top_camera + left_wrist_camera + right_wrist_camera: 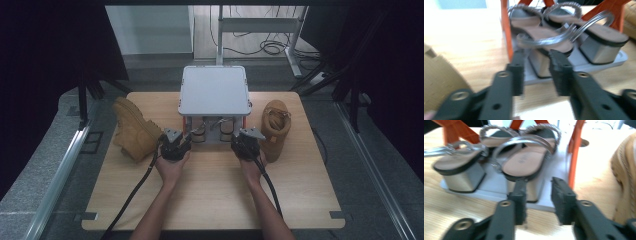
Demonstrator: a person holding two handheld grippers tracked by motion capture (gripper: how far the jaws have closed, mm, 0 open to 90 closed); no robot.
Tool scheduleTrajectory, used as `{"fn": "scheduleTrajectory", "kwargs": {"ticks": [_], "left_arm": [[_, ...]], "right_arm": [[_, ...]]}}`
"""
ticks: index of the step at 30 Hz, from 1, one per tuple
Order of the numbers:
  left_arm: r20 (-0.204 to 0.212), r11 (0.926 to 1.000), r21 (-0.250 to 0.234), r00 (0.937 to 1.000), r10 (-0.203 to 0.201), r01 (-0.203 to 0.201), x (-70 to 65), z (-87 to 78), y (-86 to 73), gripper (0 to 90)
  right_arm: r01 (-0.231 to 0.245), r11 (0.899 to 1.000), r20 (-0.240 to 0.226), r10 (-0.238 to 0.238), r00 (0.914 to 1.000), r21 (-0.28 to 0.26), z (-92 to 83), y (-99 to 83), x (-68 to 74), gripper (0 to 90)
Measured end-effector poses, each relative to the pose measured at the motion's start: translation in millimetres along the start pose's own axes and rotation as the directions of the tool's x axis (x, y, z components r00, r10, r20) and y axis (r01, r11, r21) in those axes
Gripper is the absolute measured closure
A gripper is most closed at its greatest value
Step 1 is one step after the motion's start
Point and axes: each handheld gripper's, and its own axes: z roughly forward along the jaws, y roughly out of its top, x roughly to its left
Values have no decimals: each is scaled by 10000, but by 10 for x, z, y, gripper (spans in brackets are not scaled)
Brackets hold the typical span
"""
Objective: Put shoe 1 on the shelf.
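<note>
A pair of silver-strapped block-heel sandals (pixel 212 127) stands on the lower shelf of a small rack with a white top (pixel 215 90) and orange legs. My left gripper (pixel 184 140) is open at the shelf's front left. In the left gripper view the left gripper (pixel 537 68) has its jaws either side of the near sandal's heel (pixel 540 63). My right gripper (pixel 240 140) is open at the front right. In the right gripper view the right gripper (pixel 540 193) frames the heel (pixel 532 190) of the other sandal (pixel 524 161). Whether either gripper touches a heel is too blurred to tell.
A tan boot (pixel 132 130) lies on its side left of the rack, close to my left gripper. A second tan boot (pixel 275 125) stands upright right of the rack, beside my right gripper. The orange rack legs (pixel 507 32) (pixel 574 157) flank the sandals. The wooden tabletop (pixel 215 195) stretches in front.
</note>
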Motion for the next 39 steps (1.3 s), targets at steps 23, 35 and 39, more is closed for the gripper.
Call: {"fn": "scheduleTrajectory", "kwargs": {"ticks": [23,35,39], "left_arm": [[452,9961,778,9979,-460,424,-44,391,18,866],[612,9949,854,9963,-596,543,-152,501,70,865],[621,9942,872,9958,-678,622,-171,520,78,865]], "right_arm": [[-212,9991,-74,215,9997,357,398,-22,-17,896],[111,9995,-560,-95,9984,292,401,-28,81,898],[86,9996,-613,-69,9981,282,410,-29,96,898]]}}
